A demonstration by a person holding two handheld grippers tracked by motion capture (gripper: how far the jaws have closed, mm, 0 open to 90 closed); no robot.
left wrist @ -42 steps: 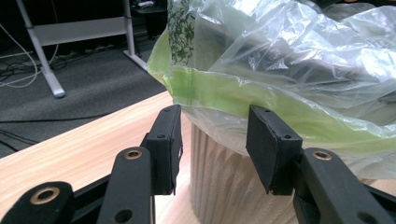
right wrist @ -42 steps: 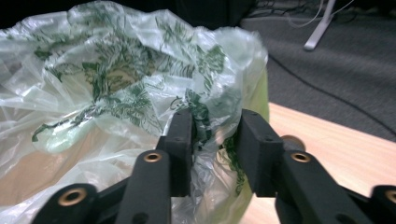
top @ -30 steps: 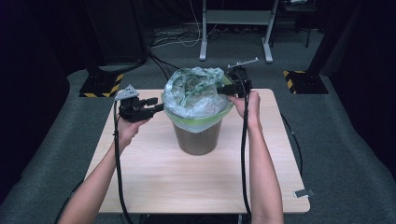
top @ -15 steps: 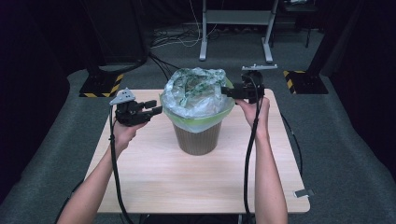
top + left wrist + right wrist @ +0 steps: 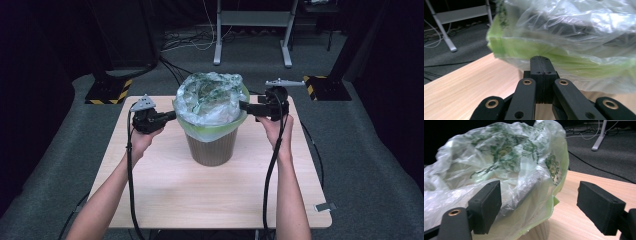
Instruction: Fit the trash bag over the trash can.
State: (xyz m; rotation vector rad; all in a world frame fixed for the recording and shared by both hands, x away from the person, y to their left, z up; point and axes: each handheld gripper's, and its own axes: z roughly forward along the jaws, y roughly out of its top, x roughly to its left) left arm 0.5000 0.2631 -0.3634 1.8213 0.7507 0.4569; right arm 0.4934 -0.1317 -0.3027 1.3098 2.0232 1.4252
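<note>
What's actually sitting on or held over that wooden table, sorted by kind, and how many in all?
Bins: 1
Plastic bags: 1
Hand-held grippers: 2, the left gripper and the right gripper
Total: 4

Hidden and cut-off parts: bin, bag and both grippers at the table

In the high view the plastic bag point(image 5: 210, 100) draped over the bin point(image 5: 214, 147), hiding its rim and inside; whether the left gripper point(image 5: 170, 116), with its jaws pressed together, pinched any film was too small to tell. In the left gripper view the bag ran off the top and right edges, its near fold blurred. In the right gripper view the bottom edge cut off the right gripper point(image 5: 537, 207), and the bag covered most of the bin.
</note>
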